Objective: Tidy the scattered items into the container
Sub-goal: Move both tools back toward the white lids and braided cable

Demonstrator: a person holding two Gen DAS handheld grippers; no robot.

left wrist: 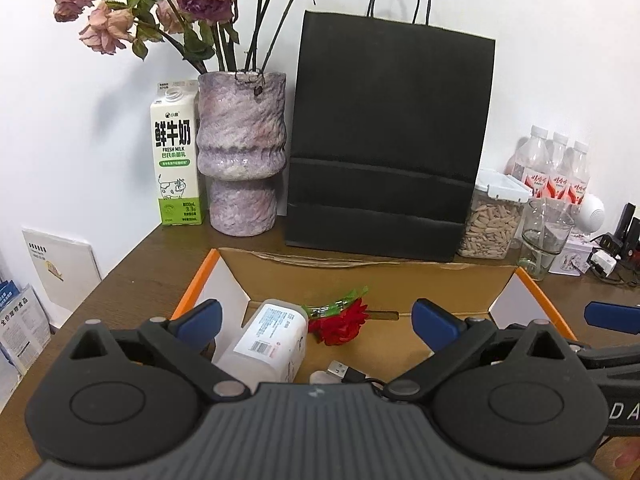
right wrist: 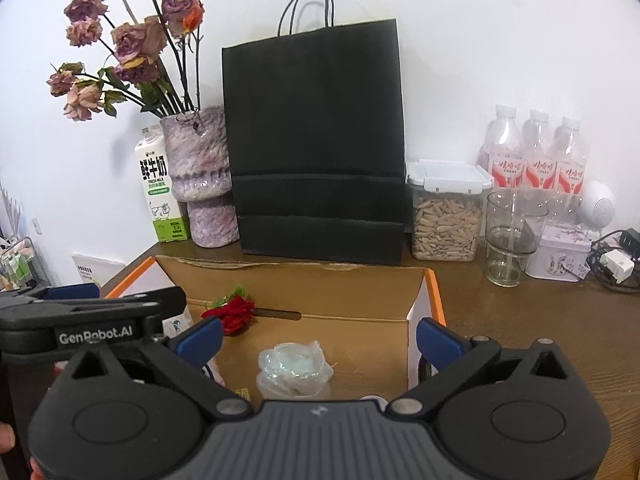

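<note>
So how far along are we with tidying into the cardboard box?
Done: the white bottle, red rose, USB cable and crumpled plastic wrap lie inside the cardboard box. In hand: nothing; the left tongs and right tongs are open and empty above it. Left: no loose items visible on the table nearby.

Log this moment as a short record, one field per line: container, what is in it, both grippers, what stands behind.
container: open cardboard box on the wooden table
inside: white bottle lying down, red rose, USB cable, crumpled clear plastic
left gripper: open, holding nothing, above the box
right gripper: open, holding nothing, above the box
behind box: milk carton, vase of dried roses, black paper bag, seed jar, empty glass, three water bottles
</note>
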